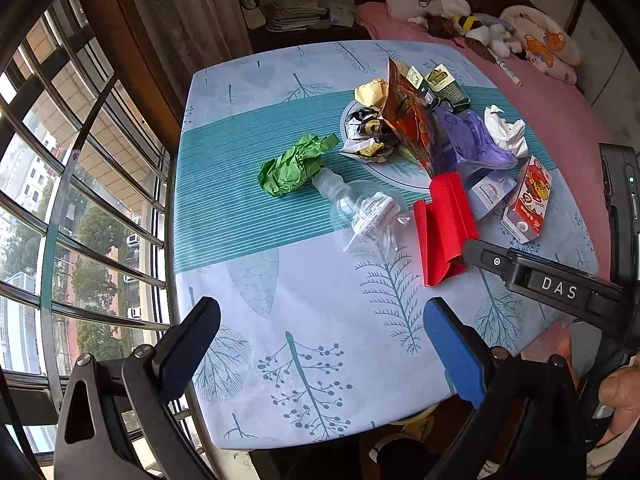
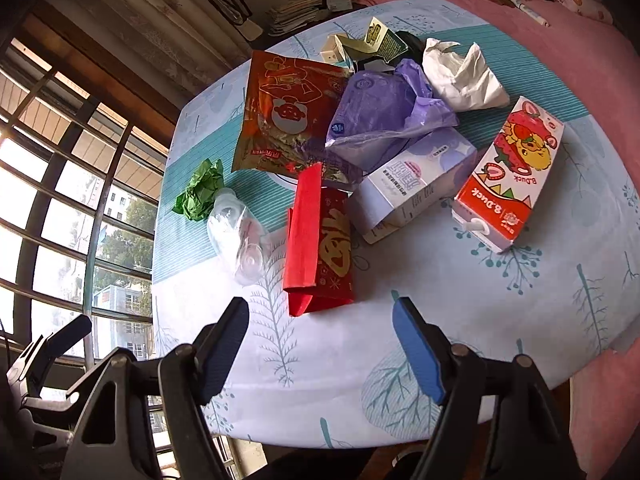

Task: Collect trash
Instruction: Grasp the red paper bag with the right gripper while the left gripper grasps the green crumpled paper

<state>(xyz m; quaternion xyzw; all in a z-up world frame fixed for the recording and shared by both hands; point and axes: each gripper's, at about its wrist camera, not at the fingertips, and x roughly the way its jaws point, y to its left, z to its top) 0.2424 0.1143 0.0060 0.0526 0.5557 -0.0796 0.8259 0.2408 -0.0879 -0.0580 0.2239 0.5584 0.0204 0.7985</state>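
Observation:
Trash lies piled on a table with a leaf-print cloth. In the left wrist view I see a crumpled green paper, a clear plastic bottle, a red envelope, a red-white B.Duck carton, a purple bag, white tissue and a brown snack bag over a plate. My left gripper is open and empty above the near table. My right gripper is open and empty, just short of the red envelope. The right gripper's body also shows in the left wrist view.
A barred window runs along the left. A pink bed with soft toys lies behind and right of the table. A pale milk box, the carton and the bottle flank the envelope.

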